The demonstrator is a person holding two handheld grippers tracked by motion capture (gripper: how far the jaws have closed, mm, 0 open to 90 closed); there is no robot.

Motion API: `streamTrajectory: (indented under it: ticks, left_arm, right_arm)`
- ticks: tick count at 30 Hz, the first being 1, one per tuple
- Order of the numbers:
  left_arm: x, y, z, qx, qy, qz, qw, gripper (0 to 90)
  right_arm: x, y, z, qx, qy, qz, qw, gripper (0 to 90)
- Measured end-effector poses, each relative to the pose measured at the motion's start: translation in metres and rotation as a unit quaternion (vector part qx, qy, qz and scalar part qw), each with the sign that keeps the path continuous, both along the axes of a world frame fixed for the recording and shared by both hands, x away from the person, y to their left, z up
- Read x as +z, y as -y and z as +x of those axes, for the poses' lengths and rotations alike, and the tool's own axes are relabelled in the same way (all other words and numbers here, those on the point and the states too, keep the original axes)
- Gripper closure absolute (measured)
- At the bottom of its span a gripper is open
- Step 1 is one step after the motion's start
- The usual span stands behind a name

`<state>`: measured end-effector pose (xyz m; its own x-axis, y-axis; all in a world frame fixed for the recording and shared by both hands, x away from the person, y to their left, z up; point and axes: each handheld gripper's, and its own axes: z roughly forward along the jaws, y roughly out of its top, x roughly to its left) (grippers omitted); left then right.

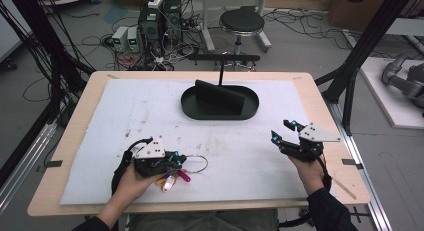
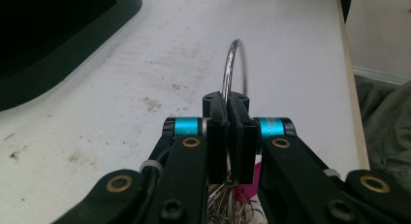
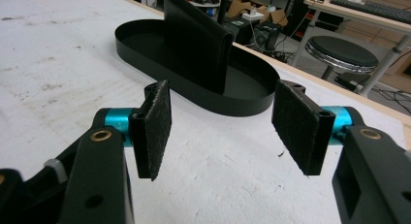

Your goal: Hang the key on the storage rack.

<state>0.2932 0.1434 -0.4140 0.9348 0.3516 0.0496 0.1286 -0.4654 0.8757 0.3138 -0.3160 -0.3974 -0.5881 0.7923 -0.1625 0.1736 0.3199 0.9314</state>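
My left gripper [image 1: 178, 160] lies low over the front left of the white mat, shut on a large metal key ring [image 1: 198, 164]. In the left gripper view the ring [image 2: 234, 64] rises as a thin loop out of the closed jaws of that gripper [image 2: 227, 102], with keys and a pink tag [image 2: 252, 184] bunched under them. Coloured key tags [image 1: 172, 180] hang below the gripper in the high view. My right gripper [image 1: 283, 130] is held at the front right of the mat, open, with nothing between its pads [image 3: 152, 129].
A black oval tray [image 1: 250, 111] with an upright black divider [image 1: 220, 95] and a thin post stands at the back middle of the mat. The right gripper view shows the tray [image 3: 160, 49] beyond the jaws. A stool [image 1: 242, 22] and cabling lie past the table.
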Motion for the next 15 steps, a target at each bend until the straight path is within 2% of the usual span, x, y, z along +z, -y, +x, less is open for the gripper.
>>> streamTrajectory:
  ticks: [4, 7, 15]
  left_arm:
    - [0.007, -0.004, 0.001, 0.011, 0.004, -0.036, 0.9993, 86.7]
    - [0.013, -0.006, 0.001, 0.017, 0.012, -0.052, 0.9984, 86.8]
    - [0.023, -0.01, 0.001, 0.026, 0.029, -0.078, 0.9962, 86.8]
  right_arm:
    - [0.0, 0.001, 0.0, -0.001, 0.001, 0.0, 1.0, 40.2]
    - [0.0, 0.001, 0.0, -0.002, -0.001, 0.001, 1.0, 40.2]
    - [0.0, 0.001, 0.001, -0.003, -0.002, 0.002, 1.0, 40.2]
